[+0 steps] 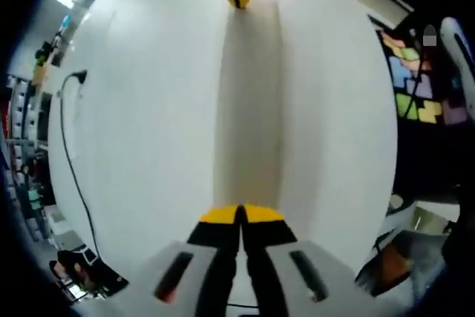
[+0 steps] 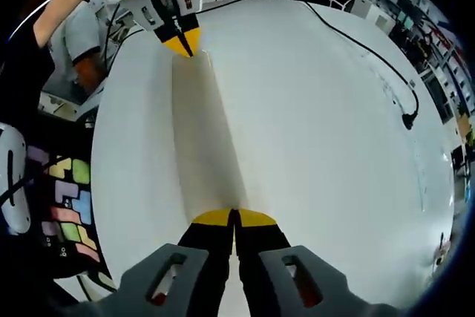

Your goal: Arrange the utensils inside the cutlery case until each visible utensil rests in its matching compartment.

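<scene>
White table (image 1: 148, 146), with a long pale case (image 1: 249, 109) stretched between both grippers. Left gripper (image 1: 241, 217) clamped tight on the near end, right gripper (image 2: 234, 219) pinched closed on the opposite end. Black cable (image 2: 371, 50) lies on the table, well apart from the case.

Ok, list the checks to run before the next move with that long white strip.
1. Grip of the left gripper on the white strip: ok, jaws shut on its end.
2. Grip of the right gripper on the opposite end: ok.
3. Strip straight between them on the white table: ok.
4. Path free of the black cable: ok, it lies apart.
5. What the strip is: cannot tell.
</scene>
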Tool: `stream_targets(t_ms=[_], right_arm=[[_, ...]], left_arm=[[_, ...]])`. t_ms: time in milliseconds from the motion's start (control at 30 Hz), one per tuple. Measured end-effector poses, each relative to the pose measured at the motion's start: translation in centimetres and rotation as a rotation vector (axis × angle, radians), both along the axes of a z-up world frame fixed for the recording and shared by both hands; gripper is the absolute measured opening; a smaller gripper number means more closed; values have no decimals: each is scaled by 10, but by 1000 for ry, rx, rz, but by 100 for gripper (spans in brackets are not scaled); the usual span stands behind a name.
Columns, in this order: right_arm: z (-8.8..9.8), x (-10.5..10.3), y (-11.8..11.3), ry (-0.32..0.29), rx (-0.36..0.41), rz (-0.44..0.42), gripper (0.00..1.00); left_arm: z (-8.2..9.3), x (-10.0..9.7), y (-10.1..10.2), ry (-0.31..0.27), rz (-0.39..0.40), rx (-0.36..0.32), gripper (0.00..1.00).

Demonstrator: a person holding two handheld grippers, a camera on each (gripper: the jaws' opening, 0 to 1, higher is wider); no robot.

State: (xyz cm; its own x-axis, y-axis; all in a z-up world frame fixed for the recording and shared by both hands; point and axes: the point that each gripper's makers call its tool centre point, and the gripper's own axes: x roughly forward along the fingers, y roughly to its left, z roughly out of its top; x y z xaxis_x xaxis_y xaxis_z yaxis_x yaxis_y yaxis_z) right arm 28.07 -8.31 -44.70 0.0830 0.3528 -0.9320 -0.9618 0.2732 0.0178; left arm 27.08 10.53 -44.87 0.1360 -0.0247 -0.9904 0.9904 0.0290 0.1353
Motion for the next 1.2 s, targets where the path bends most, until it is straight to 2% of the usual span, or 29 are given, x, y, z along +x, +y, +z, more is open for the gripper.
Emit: stream_targets(t_ms=[100,133,200,300,367,433,500,600,700,733,767,800,833,867,933,967,1033,1067,1200], right_arm=[[0,0,0,-12,-10,0,0],[-1,0,1,-17,-12,6,0],[-1,0,0,-19,-15,3,0],[-1,1,-1,-16,-12,-9,0],[-2,1,-1,-18,-8,-6,0],[-2,1,-2,-17,5,-12,0],[-2,0,-2,-23,18,-7,0],[-2,-1,-2,-36,24,18,0],[-2,0,-2,-48,25,25,0],[-1,1,-1,-72,22,68,0],[-1,1,0,-109,10,175,0],[-1,0,1,-128,39,188,0],[0,1,-1,-111,74,104,0],[0,2,-1,-107,95,86,0],[1,2,1,-130,158,116,3],[0,2,-3,-133,152,117,5],[1,1,-4,-116,182,110,9],[0,-2,-7,-97,170,111,9],[1,-8,-9,-86,138,115,19]], left_arm=[[0,1,1,-17,3,9,0],[-4,1,0,-17,10,-3,0],[-5,1,1,-23,30,-44,0],[-6,2,0,6,125,-137,0],[-5,3,1,14,131,-183,0],[-4,2,3,-3,116,-197,0],[-4,1,1,-24,93,-179,0],[-5,2,-1,-46,38,-32,0],[-6,2,-2,-31,19,53,0],[-6,3,-2,-23,-12,76,0],[-6,4,-2,-19,-48,92,0],[-6,4,-2,-18,-87,98,0],[-5,4,-2,-16,-146,101,0],[-5,3,-2,-14,-202,103,0],[-2,12,-2,-57,-169,76,4],[-1,15,-3,-63,-132,47,8],[2,16,-3,-45,-62,-3,16],[3,16,-2,-35,-46,-11,21],[6,7,-3,-25,-78,-28,34]])
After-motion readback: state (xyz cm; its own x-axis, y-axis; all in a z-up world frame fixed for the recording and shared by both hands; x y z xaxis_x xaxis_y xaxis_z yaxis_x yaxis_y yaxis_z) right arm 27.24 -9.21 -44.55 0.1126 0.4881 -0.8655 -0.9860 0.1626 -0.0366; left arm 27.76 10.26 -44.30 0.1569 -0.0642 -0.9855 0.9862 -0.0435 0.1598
